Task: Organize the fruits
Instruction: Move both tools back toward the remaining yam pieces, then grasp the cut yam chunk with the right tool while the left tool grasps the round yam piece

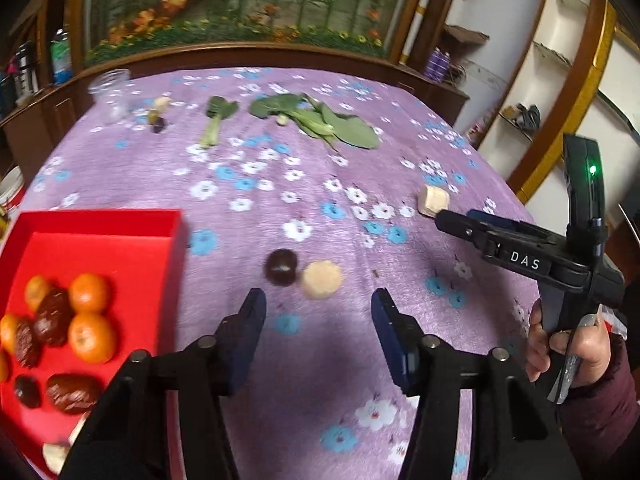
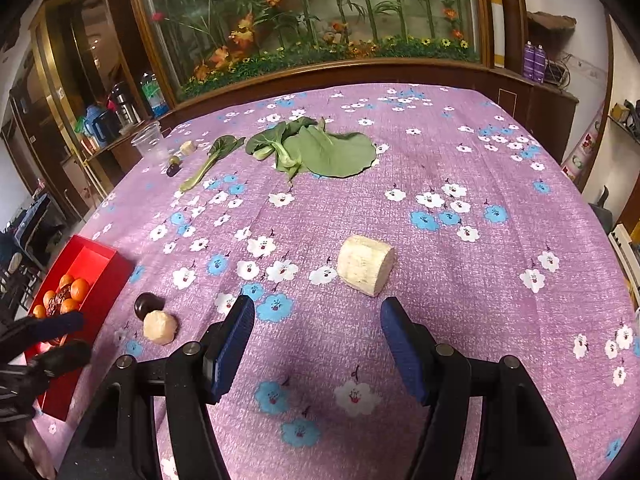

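Blue-padded and empty, the left gripper [image 1: 318,312] hangs with jaws apart just short of the dark fruit [image 1: 281,267] and pale chunk [image 1: 322,280] beside the red tray [image 1: 172,240], so the pickup seems next: centre, lower, close.

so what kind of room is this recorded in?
Most likely a home living or dining room. A table under a purple flowered cloth stands before a big glass case of artificial plants and flowers, with wall shelves to the right and a sideboard holding flasks and bottles on the left.
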{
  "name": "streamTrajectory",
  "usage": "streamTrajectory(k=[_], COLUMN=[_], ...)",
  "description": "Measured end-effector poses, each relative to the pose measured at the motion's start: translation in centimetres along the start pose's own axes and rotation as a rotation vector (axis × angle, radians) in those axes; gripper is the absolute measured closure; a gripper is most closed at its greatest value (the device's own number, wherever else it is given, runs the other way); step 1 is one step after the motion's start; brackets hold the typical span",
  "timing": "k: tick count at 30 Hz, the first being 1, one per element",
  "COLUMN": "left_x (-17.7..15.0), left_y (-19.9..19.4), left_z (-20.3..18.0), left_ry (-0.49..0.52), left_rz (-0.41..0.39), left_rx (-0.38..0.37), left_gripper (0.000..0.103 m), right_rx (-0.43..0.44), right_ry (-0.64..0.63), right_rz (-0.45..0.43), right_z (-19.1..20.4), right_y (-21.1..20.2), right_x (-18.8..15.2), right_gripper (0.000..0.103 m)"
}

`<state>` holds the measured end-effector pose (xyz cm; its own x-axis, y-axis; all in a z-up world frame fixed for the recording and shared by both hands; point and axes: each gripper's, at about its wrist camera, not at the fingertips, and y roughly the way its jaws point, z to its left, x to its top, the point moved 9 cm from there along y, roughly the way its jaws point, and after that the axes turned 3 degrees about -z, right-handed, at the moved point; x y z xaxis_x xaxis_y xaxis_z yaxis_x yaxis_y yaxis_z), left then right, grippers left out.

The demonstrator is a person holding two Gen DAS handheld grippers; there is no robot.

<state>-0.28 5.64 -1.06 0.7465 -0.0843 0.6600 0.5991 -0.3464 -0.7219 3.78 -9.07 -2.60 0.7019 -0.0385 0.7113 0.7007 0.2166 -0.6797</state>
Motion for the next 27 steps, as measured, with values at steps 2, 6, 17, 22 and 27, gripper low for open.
streamTrajectory(k=[2,6,17,22,27], left_x=[0.2,0.2,0.1,0.1,0.2], left_y=[1.4,4.0,5.5,6.7,7.0], left_z=[-0.5,-1.0,-1.7,-1.9,-2.2], left_ry=[0.01,0.024,0.037,0.043,0.066], left_rz=[0.018,0.064,0.074,0.091,0.084], left_rx=[-0.009,-0.004,-0.047,-0.041,-0.013], left_gripper=[0.05,0.05,0.054,0.054,0.066], right_rx=[0.003,0.009,-0.015,-0.028,-0.057], right_ry=[0.005,0.015,0.03,0.011,0.009], right_rz=[-0.002,-0.002,0.011,0.015,0.024], right_z=[-0.2,-0.6,-2.0,-1.7,-1.9], right_y=[0.2,0.4,1.8,2.8,3.6], right_x=[0.1,0.4,0.8,1.2,1.4], right_gripper=[0.033,0.033,0.033,0.033,0.034])
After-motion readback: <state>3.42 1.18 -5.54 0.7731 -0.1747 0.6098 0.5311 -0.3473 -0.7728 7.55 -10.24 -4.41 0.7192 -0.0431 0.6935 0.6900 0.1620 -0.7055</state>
